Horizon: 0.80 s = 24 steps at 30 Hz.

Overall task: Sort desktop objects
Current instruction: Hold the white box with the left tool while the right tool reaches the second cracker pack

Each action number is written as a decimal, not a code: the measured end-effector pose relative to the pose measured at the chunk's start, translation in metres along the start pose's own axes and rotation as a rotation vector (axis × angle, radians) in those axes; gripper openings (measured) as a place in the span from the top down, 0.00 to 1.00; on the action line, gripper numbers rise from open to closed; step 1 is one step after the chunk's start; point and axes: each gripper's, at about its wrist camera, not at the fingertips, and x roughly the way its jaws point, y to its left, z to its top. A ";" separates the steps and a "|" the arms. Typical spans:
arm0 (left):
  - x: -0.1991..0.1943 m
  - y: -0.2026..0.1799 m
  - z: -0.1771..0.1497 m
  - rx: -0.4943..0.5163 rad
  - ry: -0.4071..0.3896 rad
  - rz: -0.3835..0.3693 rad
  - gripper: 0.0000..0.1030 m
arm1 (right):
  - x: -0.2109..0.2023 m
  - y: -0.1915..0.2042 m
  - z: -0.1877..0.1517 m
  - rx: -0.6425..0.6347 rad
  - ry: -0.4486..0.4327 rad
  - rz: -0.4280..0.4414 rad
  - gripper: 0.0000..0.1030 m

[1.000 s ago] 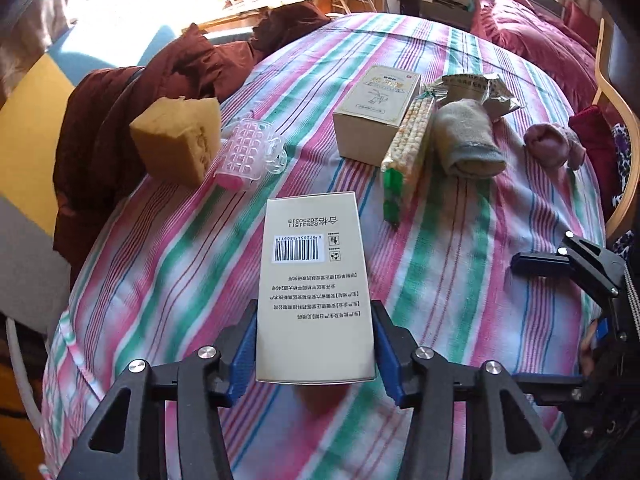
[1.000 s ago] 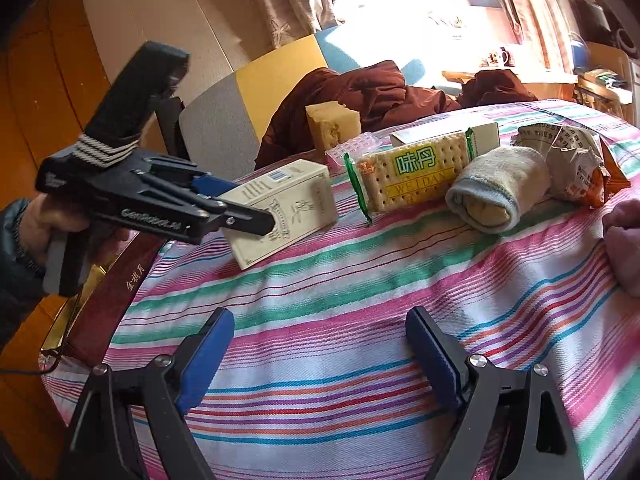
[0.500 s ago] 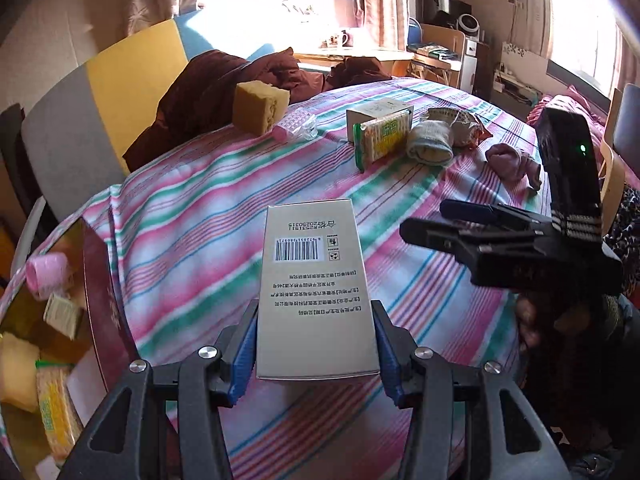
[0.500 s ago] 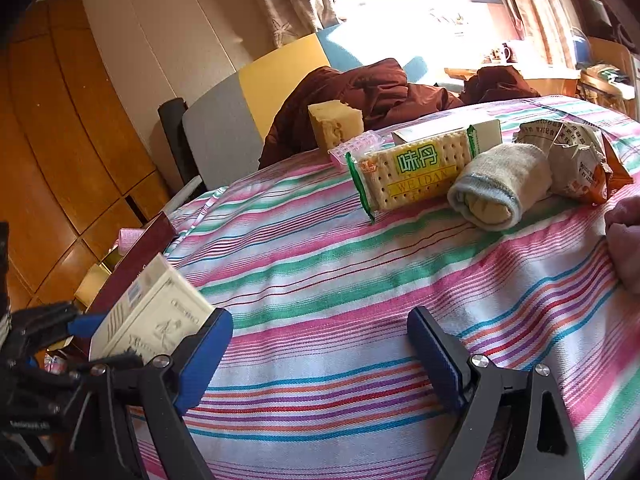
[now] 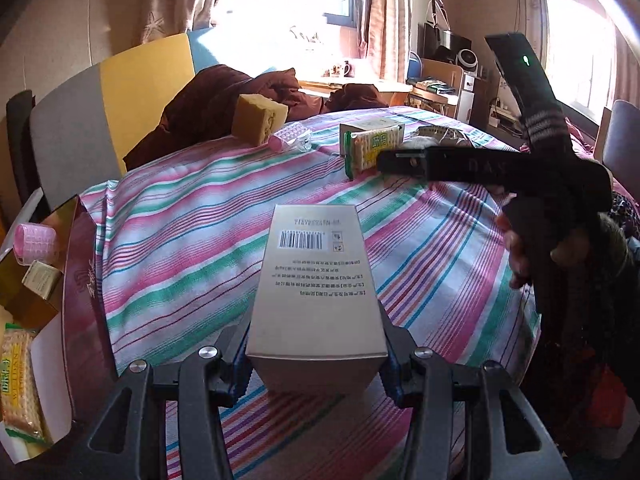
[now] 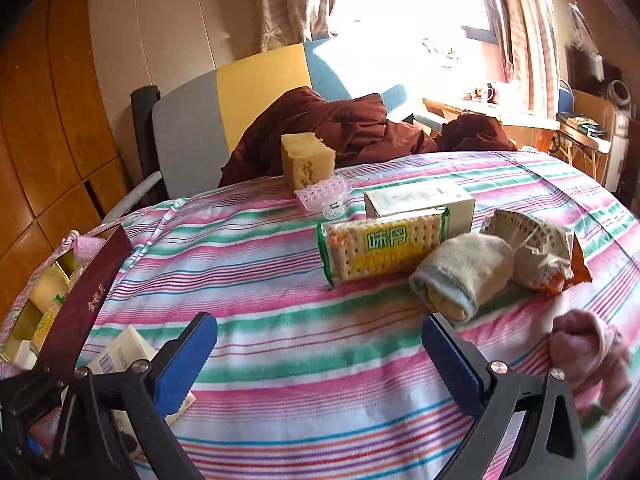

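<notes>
The left tool [image 5: 316,364] is gripping the barcoded carton [image 5: 316,276] above the bench [image 5: 180,216] edge, carrying it toward the maroon storage box [image 5: 80,280] at 9 o'clock, while the right tool [image 6: 320,360] is hovering released.

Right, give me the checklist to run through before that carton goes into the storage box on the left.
1. Grip: left gripper shut on the barcode carton, both sides pinched. Ok.
2. Carton attitude: level, not sagging. Ok.
3. Storage box open at the table's left edge. Ok.
4. Free space inside: pink roller, small carton and biscuit pack already there; whether a gap is left is hidden. Cannot tell.
5. Right gripper open, empty, apart from the carton. Ok.
6. Path leftward: box wall stands beside the carton, clearance unclear. Cannot tell.
</notes>
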 end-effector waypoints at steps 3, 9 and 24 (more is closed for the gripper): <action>0.008 0.001 -0.006 -0.011 0.002 -0.015 0.49 | 0.011 0.003 0.017 -0.035 -0.002 -0.059 0.00; 0.005 0.004 -0.008 -0.035 -0.027 -0.052 0.45 | 0.041 -0.005 0.037 -0.063 0.039 -0.184 0.00; 0.009 0.009 -0.011 -0.058 -0.060 -0.101 0.40 | 0.090 -0.018 0.049 -0.141 0.124 -0.213 0.06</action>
